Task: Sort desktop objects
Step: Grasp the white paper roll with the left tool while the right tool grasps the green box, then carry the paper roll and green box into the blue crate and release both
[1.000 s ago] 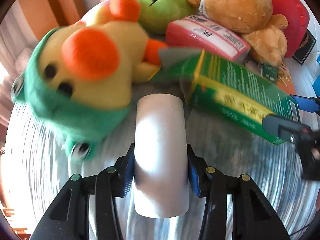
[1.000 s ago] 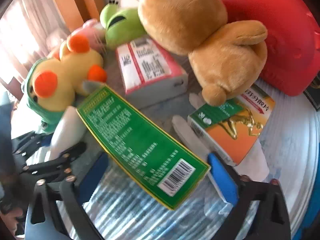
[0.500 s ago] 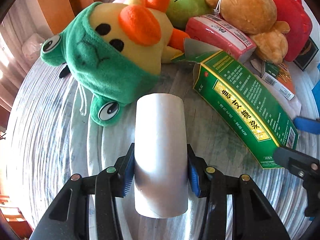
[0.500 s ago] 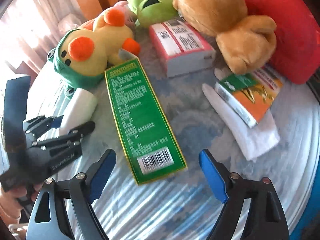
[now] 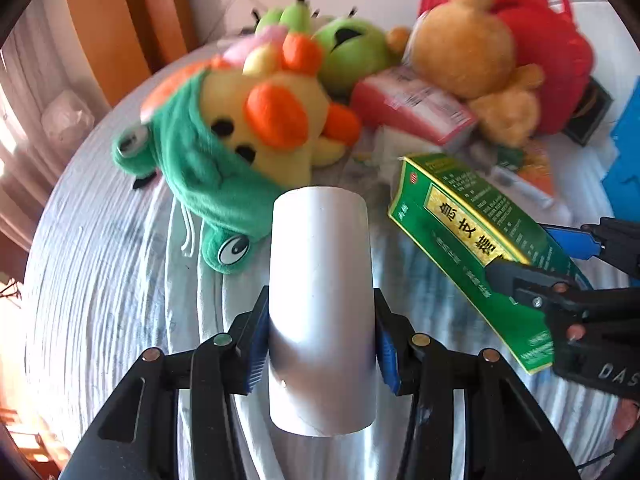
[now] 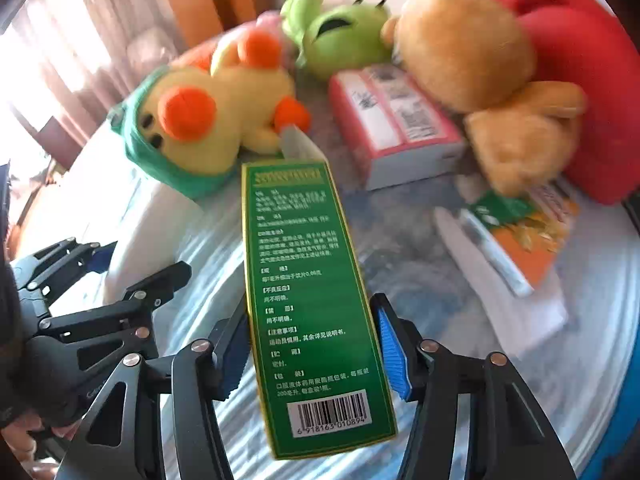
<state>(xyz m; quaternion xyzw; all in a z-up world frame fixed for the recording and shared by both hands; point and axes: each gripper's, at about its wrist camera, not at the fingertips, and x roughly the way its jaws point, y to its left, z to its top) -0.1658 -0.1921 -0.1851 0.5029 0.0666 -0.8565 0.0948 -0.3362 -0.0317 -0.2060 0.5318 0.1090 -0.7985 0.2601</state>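
Left hand-held gripper [image 5: 320, 344] clamping white tube [image 5: 320, 280] (right closing around green box [image 6: 308, 288])

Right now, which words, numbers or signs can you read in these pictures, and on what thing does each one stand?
"6 918163 010894": under the barcode on the green box.
"不良反应", "注意事项": headings on the same box's back; the small print there is too fine to read.
"DAS": white letters, cut off, on the right gripper's body in the left wrist view.
Pink box: labels blurred, unreadable.
Orange box: print blurred, unreadable.
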